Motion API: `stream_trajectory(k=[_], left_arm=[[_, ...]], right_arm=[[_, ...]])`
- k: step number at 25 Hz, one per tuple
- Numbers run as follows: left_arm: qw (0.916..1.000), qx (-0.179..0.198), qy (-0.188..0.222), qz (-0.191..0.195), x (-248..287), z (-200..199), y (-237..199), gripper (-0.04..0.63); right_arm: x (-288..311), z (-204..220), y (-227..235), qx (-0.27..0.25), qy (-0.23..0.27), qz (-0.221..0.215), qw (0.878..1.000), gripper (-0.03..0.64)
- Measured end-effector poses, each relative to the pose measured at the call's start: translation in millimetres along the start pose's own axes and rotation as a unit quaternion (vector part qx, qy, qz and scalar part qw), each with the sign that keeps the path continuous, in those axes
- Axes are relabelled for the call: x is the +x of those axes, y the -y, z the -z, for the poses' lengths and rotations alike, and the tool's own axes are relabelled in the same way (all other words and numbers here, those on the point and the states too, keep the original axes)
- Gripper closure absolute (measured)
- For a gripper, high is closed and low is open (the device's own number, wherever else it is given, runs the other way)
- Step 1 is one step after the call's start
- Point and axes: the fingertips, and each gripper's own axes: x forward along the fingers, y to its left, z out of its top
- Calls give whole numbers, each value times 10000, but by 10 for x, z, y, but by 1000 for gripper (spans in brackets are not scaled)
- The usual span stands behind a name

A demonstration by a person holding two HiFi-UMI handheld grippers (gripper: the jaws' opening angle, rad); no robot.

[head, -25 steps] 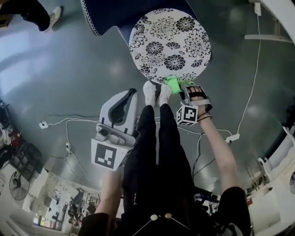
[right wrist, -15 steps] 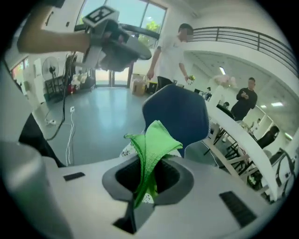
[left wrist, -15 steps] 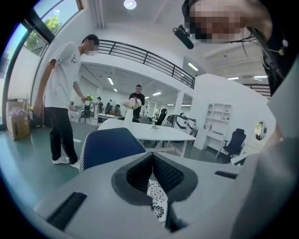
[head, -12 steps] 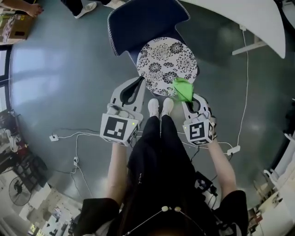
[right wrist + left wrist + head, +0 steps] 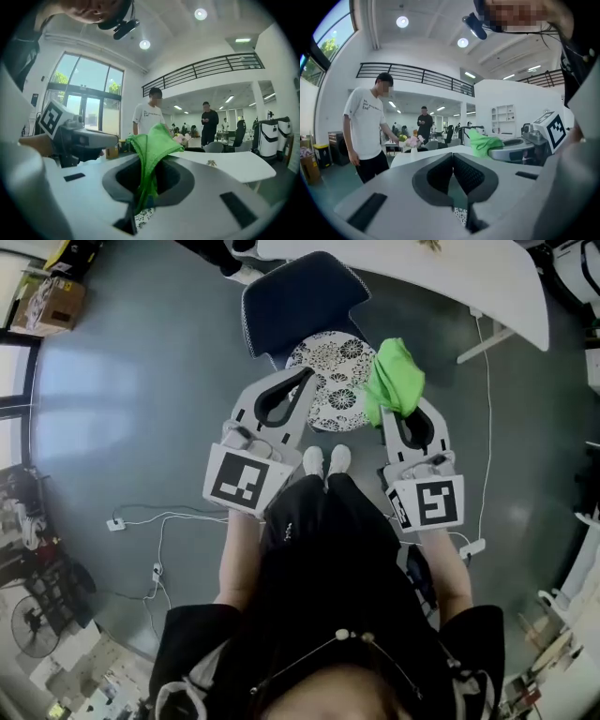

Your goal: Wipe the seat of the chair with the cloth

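**State.** My right gripper (image 5: 401, 407) is pinching the green cloth (image 5: 394, 379). Most of the cloth bunches up above the jaws, and a short tail hangs between them. My left gripper (image 5: 296, 381) is pressed together with nothing in it. The cloth is held up off the chair seat (image 5: 326, 357). In the head view it overlaps the seat's right edge, but it does not appear to touch it.

**Step in hand (judged): bring the cloth down to the seat.**
1. Tip the right gripper downward so the loose bunch meets the patterned surface first, not the jaw tips.
2. Start at the far edge, next to the backrest (image 5: 295, 306).
3. Draw overlapping strokes toward the near edge.
4. Keep the pinch firm, because the bunch looks liable to slide out under drag.

**Edges and room.**
- The seat is round, so follow its rim on each pass.
- The backrest closes the far side.
- The white table (image 5: 422, 277) stands beyond the backrest.
- My shoes (image 5: 326, 460) sit just beside the near edge.
- A cable (image 5: 487, 409) runs along the floor on the right.
- Open floor lies to the left, so park the left gripper there.
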Motion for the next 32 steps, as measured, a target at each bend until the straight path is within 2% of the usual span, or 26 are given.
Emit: stream_trajectory(k=[3, 5, 12, 14, 20, 32], left_arm=[[9992, 155, 367, -55, -109, -303, 25, 589], [9979, 276, 573, -134, -170, -443, 28, 589], [9921, 380, 1152, -326, -286, -747, -31, 589], [9906, 401, 1261, -348, -279, -797, -27, 589], [9876, 600, 1378, -444, -309, -877, -18, 589], [9877, 613, 1396, -345, -256, -920, 136, 589]], right_arm=[[-163, -359, 85, 231, 478, 187, 9984, 566], [-271, -537, 134, 180, 695, 313, 9969, 566], [-419, -917, 64, -828, 1006, 586, 9897, 568], [-378, -933, 60, -900, 1038, 591, 9888, 568], [-303, -948, 132, -607, 1122, 673, 9895, 568], [-503, -927, 281, -647, 993, 723, 9903, 568]])
